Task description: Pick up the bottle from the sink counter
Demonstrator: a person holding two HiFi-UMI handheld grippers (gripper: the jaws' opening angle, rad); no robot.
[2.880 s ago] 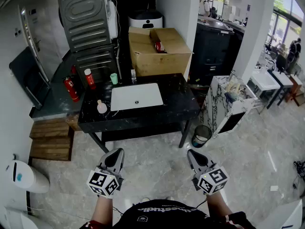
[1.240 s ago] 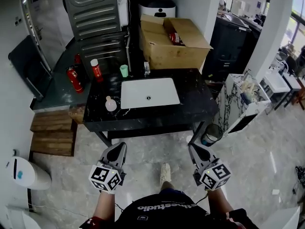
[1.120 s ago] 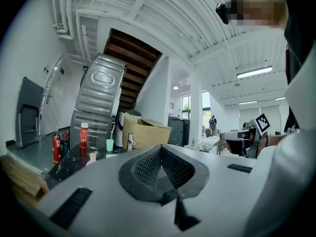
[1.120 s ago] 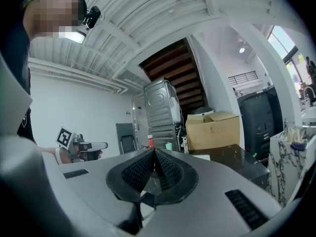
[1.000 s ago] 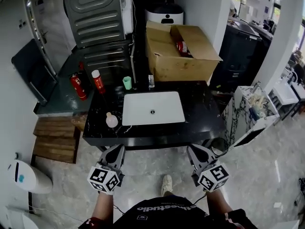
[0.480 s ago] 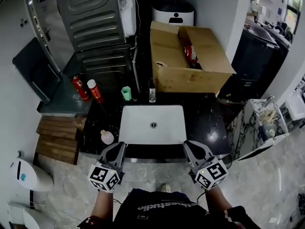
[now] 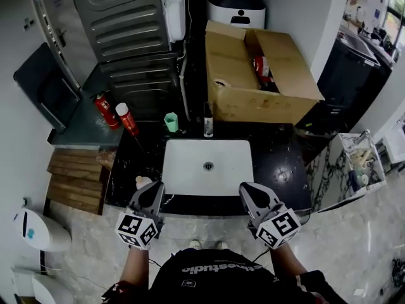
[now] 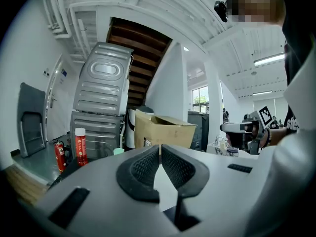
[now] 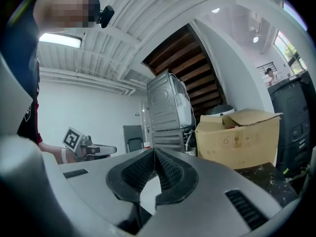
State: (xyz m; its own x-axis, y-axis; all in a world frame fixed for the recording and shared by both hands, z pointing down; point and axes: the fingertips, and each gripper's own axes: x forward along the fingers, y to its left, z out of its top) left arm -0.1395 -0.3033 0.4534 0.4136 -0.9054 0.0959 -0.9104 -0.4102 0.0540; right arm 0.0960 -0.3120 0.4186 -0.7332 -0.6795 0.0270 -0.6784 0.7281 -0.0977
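Three bottles stand on the black sink counter [image 7: 281, 170]. A red bottle with a white cap [image 7: 127, 119] is at the back left, also in the left gripper view as the red bottle [image 8: 80, 146]. A small dark bottle [image 7: 207, 120] stands behind the white sink [image 7: 207, 166]. A round pale pink bottle [image 7: 142, 182] sits at the front left, partly hidden by my left gripper [image 7: 152, 193]. That gripper is shut and empty over the counter's front edge. My right gripper [image 7: 247, 191] is shut and empty at the front edge, right of the sink.
A green cup [image 7: 171, 121] stands beside the dark bottle. An open cardboard box [image 7: 262, 75] lies behind the counter, a grey appliance [image 7: 130, 37] at the back left. A red fire extinguisher [image 7: 103, 111] rests on the low grey ledge at the left, above wooden steps [image 7: 76, 182].
The person has walked up to the counter, which now lies right under both grippers. Both grippers stay shut and level in front of the body.
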